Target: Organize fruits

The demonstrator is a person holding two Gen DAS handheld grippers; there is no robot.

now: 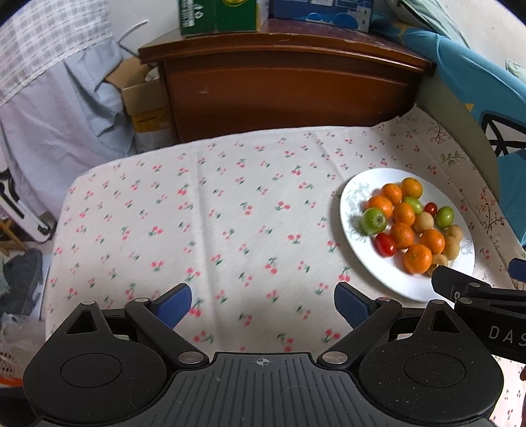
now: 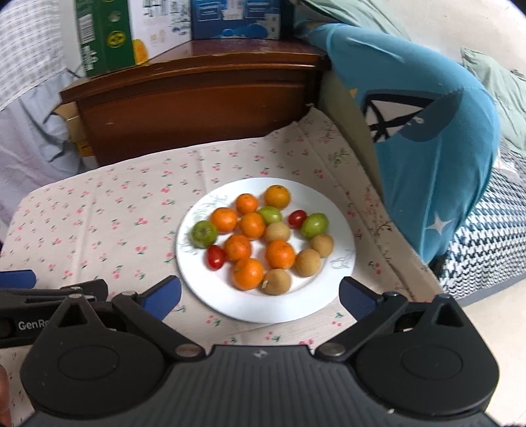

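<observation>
A white plate (image 2: pixel 210 289) (image 1: pixel 358 249) on the cherry-print cloth holds mixed fruit: several oranges (image 2: pixel 248 273) (image 1: pixel 417 258), three green fruits (image 2: pixel 204 234) (image 1: pixel 373 220), two red tomatoes (image 2: pixel 216 257) (image 1: pixel 385 244) and several tan round fruits (image 2: pixel 276 281) (image 1: pixel 423 222). My right gripper (image 2: pixel 259 295) hovers open over the plate's near rim, its blue pads (image 2: pixel 162 297) wide apart and empty. My left gripper (image 1: pixel 263 303) is open above bare cloth, left of the plate. Each gripper shows at the other view's edge.
The cloth-covered table (image 1: pixel 197 210) is backed by a brown wooden cabinet (image 1: pixel 282 88) carrying a green box (image 1: pixel 217 16) and a blue box (image 2: pixel 236 18). A blue garment (image 2: pixel 427 138) hangs at the right. Cardboard boxes (image 1: pixel 144 101) and pale fabric stand at the left.
</observation>
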